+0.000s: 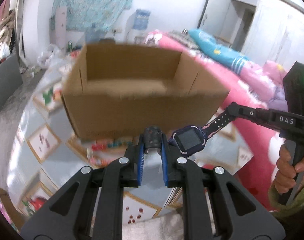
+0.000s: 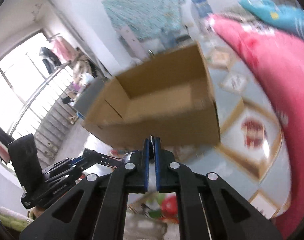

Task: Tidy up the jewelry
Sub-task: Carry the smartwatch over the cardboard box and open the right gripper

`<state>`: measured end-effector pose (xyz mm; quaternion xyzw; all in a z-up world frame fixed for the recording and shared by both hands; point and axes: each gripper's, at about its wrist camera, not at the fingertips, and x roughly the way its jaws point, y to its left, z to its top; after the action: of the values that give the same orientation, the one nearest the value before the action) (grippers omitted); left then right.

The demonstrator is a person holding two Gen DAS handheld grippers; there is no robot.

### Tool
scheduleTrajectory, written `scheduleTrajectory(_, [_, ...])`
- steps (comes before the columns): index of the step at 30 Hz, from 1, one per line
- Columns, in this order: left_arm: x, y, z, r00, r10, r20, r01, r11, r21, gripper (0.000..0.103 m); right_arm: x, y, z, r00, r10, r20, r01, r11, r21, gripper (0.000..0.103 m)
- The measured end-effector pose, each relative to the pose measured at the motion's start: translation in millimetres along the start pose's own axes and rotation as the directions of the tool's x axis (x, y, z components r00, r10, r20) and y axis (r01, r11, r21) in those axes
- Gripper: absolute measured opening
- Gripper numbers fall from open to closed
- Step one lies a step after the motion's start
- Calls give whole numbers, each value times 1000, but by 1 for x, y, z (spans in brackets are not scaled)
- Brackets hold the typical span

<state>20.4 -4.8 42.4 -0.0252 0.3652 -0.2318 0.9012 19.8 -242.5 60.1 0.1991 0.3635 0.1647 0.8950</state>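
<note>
Both grippers, left (image 1: 153, 140) and right (image 1: 231, 108), are pinched tight on the watch (image 1: 187, 141) straps; it's light and floppy, so you hold near the face.

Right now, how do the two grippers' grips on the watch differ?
The left gripper clamps the black strap end, its jaws held slightly apart; the right gripper pinches the other strap end with jaws almost touching. Both are shut on the watch, holding it stretched in front of the empty cardboard box.

A water dispenser (image 1: 141, 23) stands by the white wall, a pink quilt (image 1: 222, 76) and blue pillow (image 1: 216, 48) to its right.
</note>
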Motion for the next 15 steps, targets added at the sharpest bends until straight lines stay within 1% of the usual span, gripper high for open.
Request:
scheduleTrajectory(3, [-12,2,32,998,-32,54,31,999,5,14,-10,17,35,998,37,58,-33,997,-64,5])
scheduleTrajectory(5, [-14,6,54,996,-42,80,42,999,4,14,-8,21,58,996,54,74,-47,995,-91,5])
scheduleTrajectory(8, [3,19,91,998,-26,66,26,1000,-6,14,13,19,93,996,75,54,-69,993,-99,5])
scheduleTrajectory(10, [27,30,111,1000,1,19,0,1000,-15,14,34,13,114,997,78,24,-75,993,-90,5])
scheduleTrajectory(12, [57,43,131,999,32,-34,-33,999,-20,14,66,3,133,997,74,-39,-76,996,-55,5])
scheduleTrajectory(13, [73,49,139,996,49,-71,-50,999,-20,14,82,-3,140,995,70,-72,-72,997,-31,5])
scheduleTrajectory(14, [84,53,143,993,61,-100,-64,998,-21,14,104,-9,148,992,52,-118,-53,998,-13,5])
scheduleTrajectory(15, [101,60,150,987,63,-145,-68,997,-28,14,118,-15,154,989,29,-144,-30,1000,-7,5])
